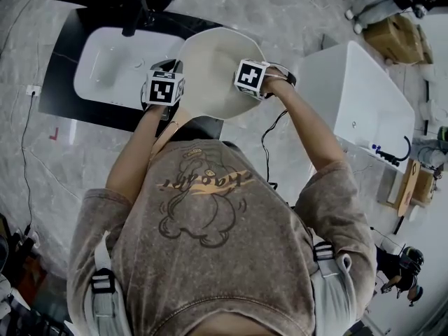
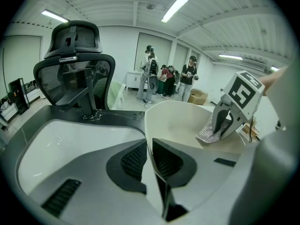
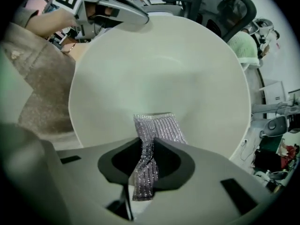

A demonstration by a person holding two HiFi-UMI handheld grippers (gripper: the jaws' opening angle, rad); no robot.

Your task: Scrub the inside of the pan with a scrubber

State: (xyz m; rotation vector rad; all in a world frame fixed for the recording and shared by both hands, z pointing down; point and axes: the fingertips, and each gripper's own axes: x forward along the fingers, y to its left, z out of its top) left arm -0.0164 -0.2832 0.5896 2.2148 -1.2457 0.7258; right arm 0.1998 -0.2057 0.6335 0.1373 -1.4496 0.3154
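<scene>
The pan (image 1: 217, 68), a round cream-coloured one with a smooth matt inside, is held in the air above the right end of the white sink basin (image 1: 115, 65), which is set in a black counter (image 1: 59, 82). In the head view the left gripper (image 2: 149, 149) sits at about 9 o'clock of the pan; its jaws are pressed onto the thin rim, one pad inside and one outside.

The right gripper (image 3: 146, 158) is at about 3 o'clock and points down into the pan. Its jaws pinch a soft silvery ribbed scrubber (image 3: 152, 135) at the middle. The free end lies on the inner wall at 6 o'clock in the right gripper view.

I judge the pan to be stiff and smooth, so a hold on the rim alone may let it swing under pressure. The scrubber looks light and limp, and it folds easily. A pinch near its middle seems best, with one flap left free for rubbing.
</scene>
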